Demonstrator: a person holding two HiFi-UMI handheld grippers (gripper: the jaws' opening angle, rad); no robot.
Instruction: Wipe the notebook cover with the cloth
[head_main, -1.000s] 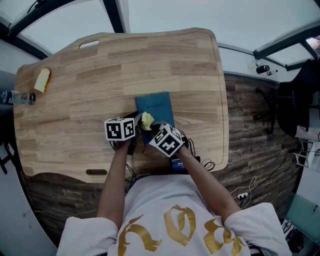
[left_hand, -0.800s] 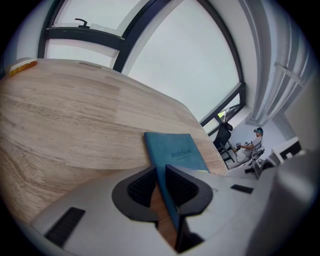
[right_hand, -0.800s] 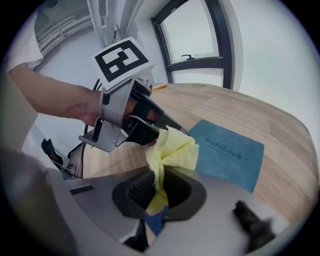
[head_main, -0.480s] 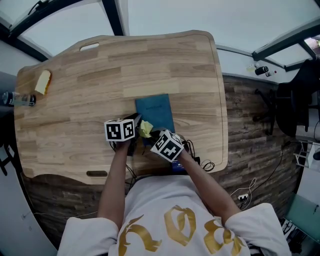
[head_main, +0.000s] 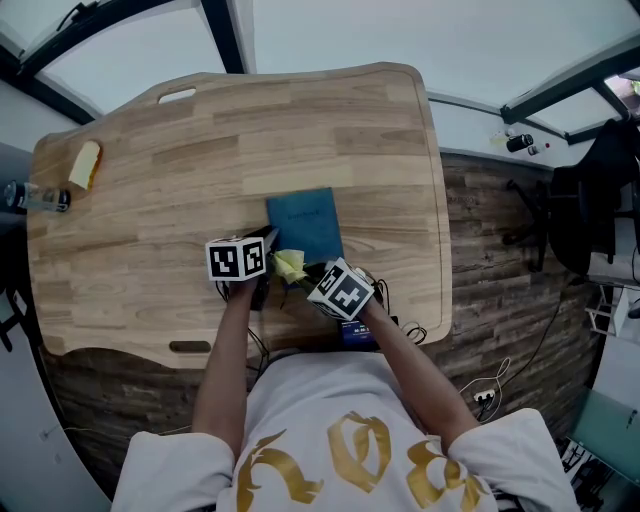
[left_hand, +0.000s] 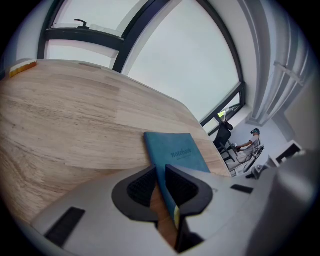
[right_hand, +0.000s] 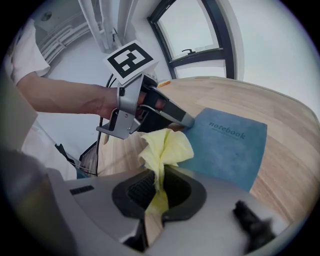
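Notebook (head_main: 308, 222) left edge in left gripper (left_hand: 161, 175); cloth (head_main: 290, 265) at near edge.

My pale wooden table (head_main: 200, 150): dark plank floor (head_main: 490, 250) to its right, black chair (head_main: 585, 215) further right, dark-framed windows (left_hand: 190, 65) beyond its far edge.

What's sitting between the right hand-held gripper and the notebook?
The yellow cloth: pinched in the right hand-held gripper's jaws, it bunches out toward the notebook's near edge. This is clearest in the right gripper view; the head view shows it too.

Yellow cloth (right_hand: 165, 147), teal (perhaps blue) notebook (right_hand: 230, 145)
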